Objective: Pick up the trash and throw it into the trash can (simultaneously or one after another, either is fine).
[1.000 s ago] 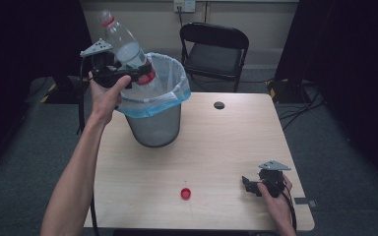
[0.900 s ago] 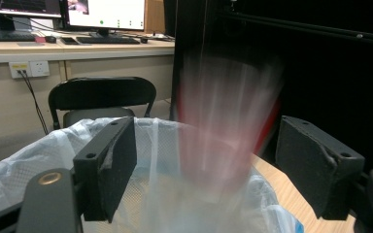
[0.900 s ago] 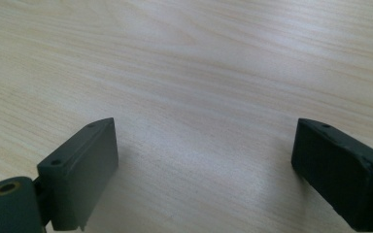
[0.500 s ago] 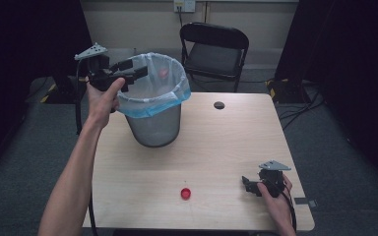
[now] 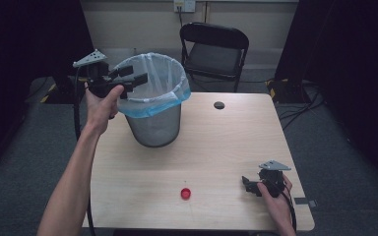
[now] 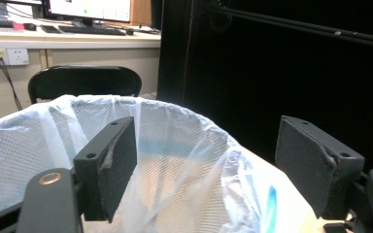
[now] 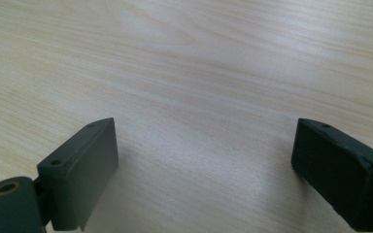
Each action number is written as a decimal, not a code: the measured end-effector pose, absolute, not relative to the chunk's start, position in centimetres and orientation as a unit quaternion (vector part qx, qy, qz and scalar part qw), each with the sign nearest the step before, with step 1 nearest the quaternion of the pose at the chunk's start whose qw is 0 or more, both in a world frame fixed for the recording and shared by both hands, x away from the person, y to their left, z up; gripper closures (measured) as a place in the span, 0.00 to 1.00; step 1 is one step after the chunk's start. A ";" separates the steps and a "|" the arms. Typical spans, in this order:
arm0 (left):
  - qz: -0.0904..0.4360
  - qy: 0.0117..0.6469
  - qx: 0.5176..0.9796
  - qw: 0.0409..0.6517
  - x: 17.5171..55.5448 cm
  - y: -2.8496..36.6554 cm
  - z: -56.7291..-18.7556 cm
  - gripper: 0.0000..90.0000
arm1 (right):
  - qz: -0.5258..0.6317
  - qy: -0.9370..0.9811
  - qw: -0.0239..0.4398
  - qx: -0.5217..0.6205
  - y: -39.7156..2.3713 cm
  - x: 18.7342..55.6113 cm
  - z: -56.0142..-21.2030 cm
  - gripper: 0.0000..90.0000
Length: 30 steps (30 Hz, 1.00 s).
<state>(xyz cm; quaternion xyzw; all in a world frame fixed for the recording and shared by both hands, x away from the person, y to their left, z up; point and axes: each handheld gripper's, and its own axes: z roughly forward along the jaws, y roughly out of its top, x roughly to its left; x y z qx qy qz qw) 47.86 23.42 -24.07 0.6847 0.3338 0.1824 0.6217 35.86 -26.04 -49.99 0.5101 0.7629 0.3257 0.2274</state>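
Bin [image 5: 155,118] depths hidden behind liner [image 6: 184,160] (left gripper [image 5: 134,77] jaws apart)

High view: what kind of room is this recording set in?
Probably an office or lab recording corner: a light wooden table, a black folding chair against the wall, dark curtains, and a desk with a computer monitor.

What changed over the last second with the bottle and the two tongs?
The left tongs let the plastic bottle go into the lined bin; they now hang open and empty over its rim. The right tongs, the red cap and the bin stayed put.
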 end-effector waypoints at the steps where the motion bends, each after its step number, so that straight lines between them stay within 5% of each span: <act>1: 0.179 0.333 0.684 0.624 47.7 23.5 -24.0 0.27 | 0.326 0.763 0.227 0.510 -26.0 35.9 -50.0 0.10; 30: 0.167 0.271 0.710 0.628 41.0 21.9 -27.1 0.28 | 0.326 0.763 0.227 0.510 -26.0 35.9 -50.0 0.10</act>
